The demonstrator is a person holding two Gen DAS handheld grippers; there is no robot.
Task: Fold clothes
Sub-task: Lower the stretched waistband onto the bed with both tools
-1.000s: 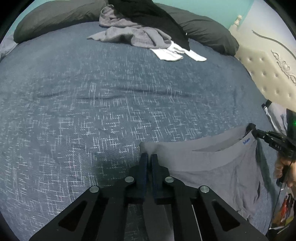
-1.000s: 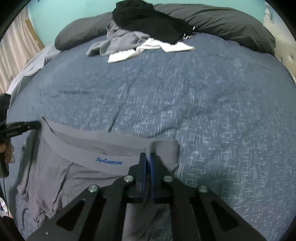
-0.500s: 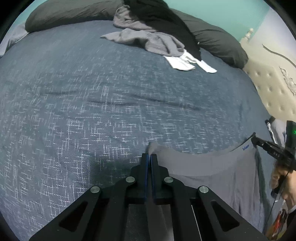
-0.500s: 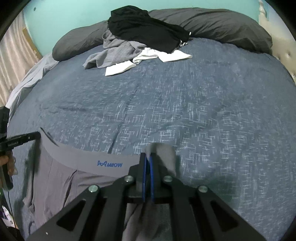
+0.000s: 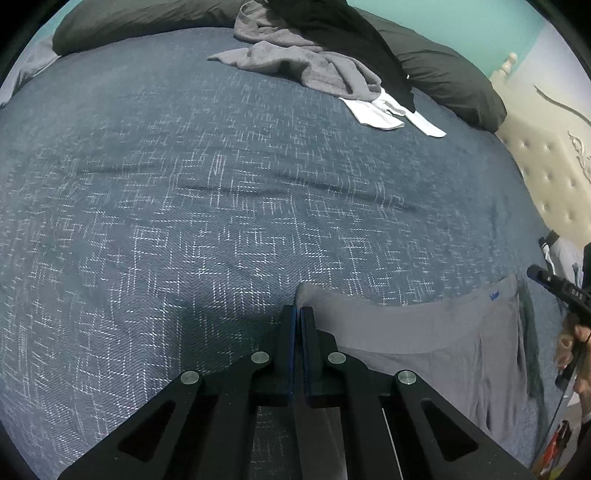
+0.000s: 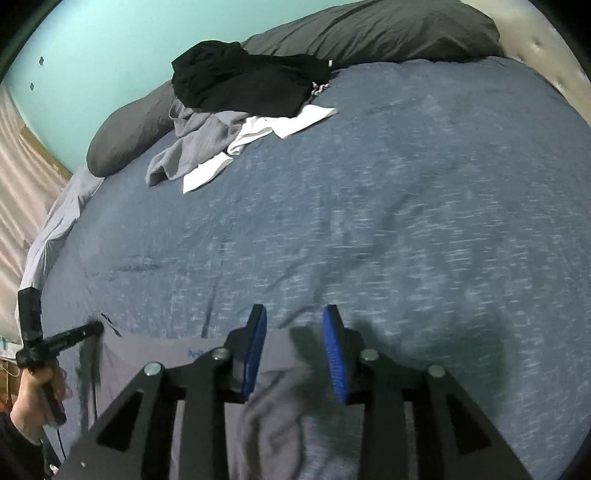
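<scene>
Blue patterned bedspread (image 5: 184, 184) fills both views, grey boxer shorts (image 5: 436, 354) lying at its near edge. Left gripper (image 5: 298, 314) pinches one waistband corner, fingers tight together. Right gripper (image 6: 294, 325) hangs wide, blue pads (image 6: 334, 354) clear of the cloth. Only the right view shows a hand (image 6: 35, 398) gripping the left handle.

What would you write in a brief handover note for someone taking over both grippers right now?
Left gripper: shut on the waistband corner of the grey shorts.
Right gripper: open, above the other waistband end, holding nothing.
Shorts lie spread at the near edge of the blue bedspread; unfolded clothes pile waits by the pillows.
Done: shorts laid out. Left: fold them, then the pile.
</scene>
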